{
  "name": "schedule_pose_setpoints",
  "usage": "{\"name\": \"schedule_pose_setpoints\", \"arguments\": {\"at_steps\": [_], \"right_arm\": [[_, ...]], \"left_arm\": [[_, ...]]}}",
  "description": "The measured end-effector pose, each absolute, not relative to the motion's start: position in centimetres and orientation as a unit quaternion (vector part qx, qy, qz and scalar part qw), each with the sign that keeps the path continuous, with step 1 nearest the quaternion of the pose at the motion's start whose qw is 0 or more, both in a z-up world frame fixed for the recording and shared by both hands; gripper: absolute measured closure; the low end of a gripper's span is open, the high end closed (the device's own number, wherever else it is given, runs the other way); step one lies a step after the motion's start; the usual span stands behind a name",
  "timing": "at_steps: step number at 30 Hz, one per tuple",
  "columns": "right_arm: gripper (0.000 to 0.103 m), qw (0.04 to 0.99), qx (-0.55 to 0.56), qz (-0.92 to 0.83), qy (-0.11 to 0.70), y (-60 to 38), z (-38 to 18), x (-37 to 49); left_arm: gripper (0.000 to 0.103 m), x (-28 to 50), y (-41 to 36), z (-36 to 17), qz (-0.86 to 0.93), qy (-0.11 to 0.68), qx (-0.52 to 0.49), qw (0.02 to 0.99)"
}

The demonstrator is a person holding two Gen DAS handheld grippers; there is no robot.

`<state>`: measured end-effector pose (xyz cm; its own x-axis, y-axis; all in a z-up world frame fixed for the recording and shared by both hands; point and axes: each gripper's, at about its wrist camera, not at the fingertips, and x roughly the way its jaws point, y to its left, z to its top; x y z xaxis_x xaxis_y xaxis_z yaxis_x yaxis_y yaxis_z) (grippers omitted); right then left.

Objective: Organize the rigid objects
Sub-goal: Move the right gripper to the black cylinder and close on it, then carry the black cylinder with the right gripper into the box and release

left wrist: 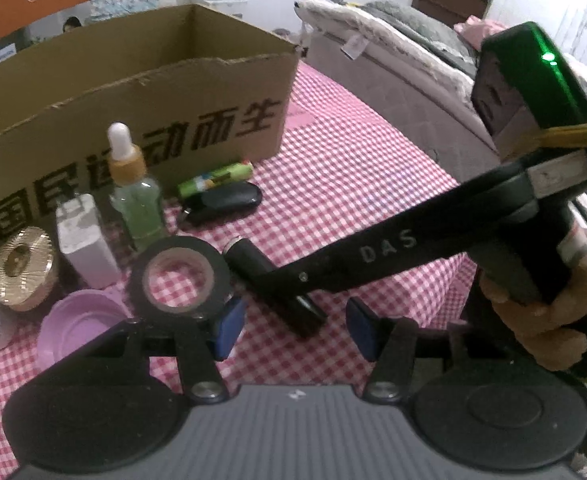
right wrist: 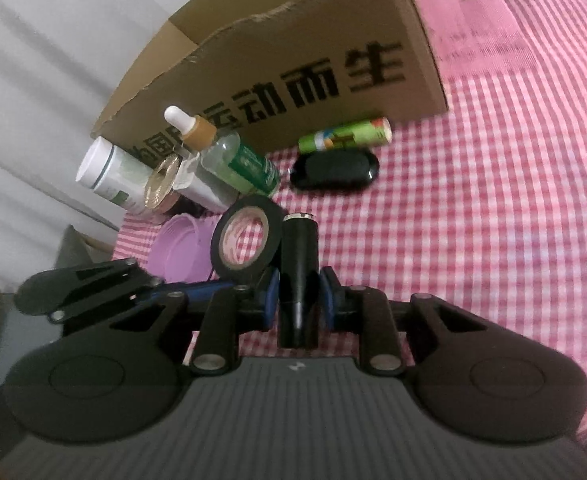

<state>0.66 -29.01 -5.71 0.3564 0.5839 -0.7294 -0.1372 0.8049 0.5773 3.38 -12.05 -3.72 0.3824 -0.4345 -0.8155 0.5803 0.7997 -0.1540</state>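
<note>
My right gripper [right wrist: 298, 300] is shut on a black cylinder [right wrist: 299, 264] with a silver end; it also shows in the left wrist view [left wrist: 253, 270], where the right gripper [left wrist: 293, 284] reaches in from the right. My left gripper [left wrist: 291, 326] is open and empty, just in front of a black tape roll [left wrist: 179, 276], which also shows in the right wrist view [right wrist: 247, 246]. A cardboard box [left wrist: 141, 80] stands open behind the objects.
On the pink checked cloth [left wrist: 353, 160] stand a dropper bottle [left wrist: 133, 196], a white block [left wrist: 83, 240], a gold-lidded jar [left wrist: 23, 270], a lilac lid [left wrist: 81, 332], a green tube [left wrist: 215, 178] and a black case [left wrist: 223, 202]. A bed [left wrist: 393, 40] lies behind.
</note>
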Motion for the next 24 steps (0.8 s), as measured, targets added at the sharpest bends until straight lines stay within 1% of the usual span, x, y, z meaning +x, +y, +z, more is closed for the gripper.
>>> {"name": "schedule_pose_setpoints", "arguments": {"at_steps": [4, 6, 11, 15, 19, 24], "right_arm": [[0.082, 0.791, 0.227, 0.226, 0.521, -29.5, -6.0, -0.1], [0.082, 0.790, 0.231, 0.228, 0.521, -29.9, -6.0, -0.3], [0.082, 0.786, 0.236, 0.234, 0.521, -30.0, -6.1, -0.2], [0.081, 0.786, 0.242, 0.239, 0.517, -30.1, -6.1, 0.1], [0.079, 0.789, 0.248, 0.236, 0.511, -30.1, -6.0, -0.2], [0.079, 0.799, 0.245, 0.231, 0.498, -29.8, -5.1, -1.0]], "left_arm": [[0.047, 3.5, -12.7, -4.7, -0.300, 0.481, 0.083, 0.820], [0.055, 3.7, -12.9, -5.1, -0.299, 0.490, 0.081, 0.815], [0.056, 3.8, -13.4, -5.7, -0.284, 0.486, 0.079, 0.823], [0.063, 3.8, -13.6, -5.7, -0.267, 0.476, 0.082, 0.834], [0.065, 3.4, -13.6, -5.4, -0.267, 0.467, 0.089, 0.838], [0.066, 2.4, -13.3, -4.5, -0.270, 0.450, 0.084, 0.847]]}}
